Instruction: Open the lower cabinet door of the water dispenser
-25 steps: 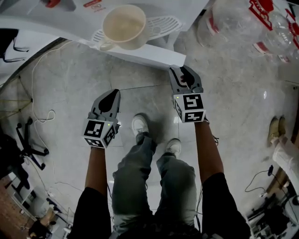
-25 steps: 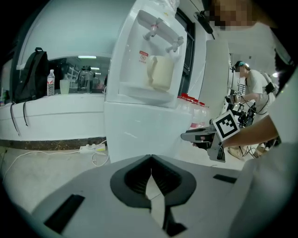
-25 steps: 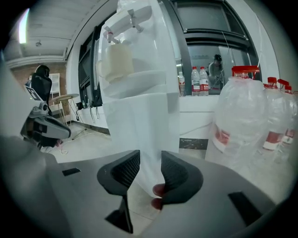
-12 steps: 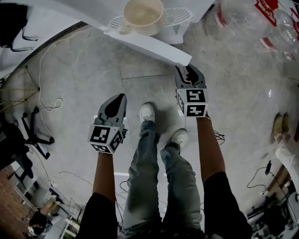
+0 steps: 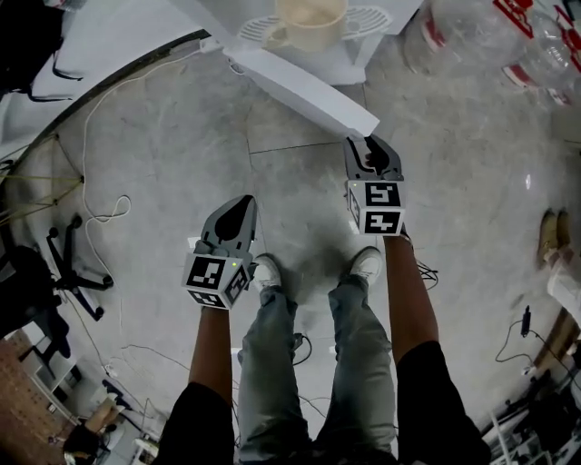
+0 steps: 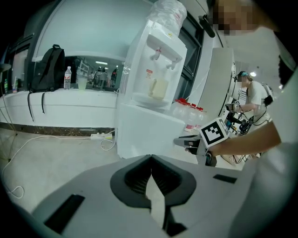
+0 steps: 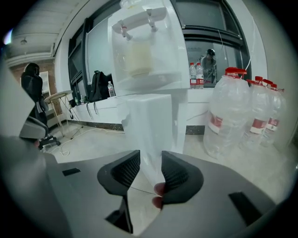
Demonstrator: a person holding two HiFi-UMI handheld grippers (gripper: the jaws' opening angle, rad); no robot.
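Grey marbled floor [image 5: 163, 163] filled most of the head view, with the white water dispenser [image 6: 153, 60] at the far side, upright, an upturned bottle on top and two taps on its front. Lower cabinet door [image 5: 300, 91] stood swung open, running from the dispenser body out toward the near right, its free end at the right gripper [image 5: 370, 141]. In the right gripper view the jaws stood partly apart and closed on the door's edge, a ribbed pad on each face of the panel, so the door was held. Big clear water jugs [image 7: 228, 116] with red labels stood on the floor to the right of the dispenser, close together. Person's jeans legs [image 5: 272, 363] were near centre, with white shoes [image 5: 268, 271] between the two grippers. A black office chair [image 7: 32, 121] stood far left, and a black backpack [image 6: 49, 67] sat on the white counter behind. Left gripper [image 5: 238, 204] hovered over bare floor, to the left of and nearer than the door, well apart from it, touching nothing. Its jaws were fully together, tips meeting, nothing between them. A cream cup [image 5: 309, 23] sat on the drip tray [image 5: 363, 18] under the taps. A thin white cable [image 5: 91, 182] trailed in loops over the floor at left, and a power strip [image 6: 100, 135] lay by the wall base near the dispenser
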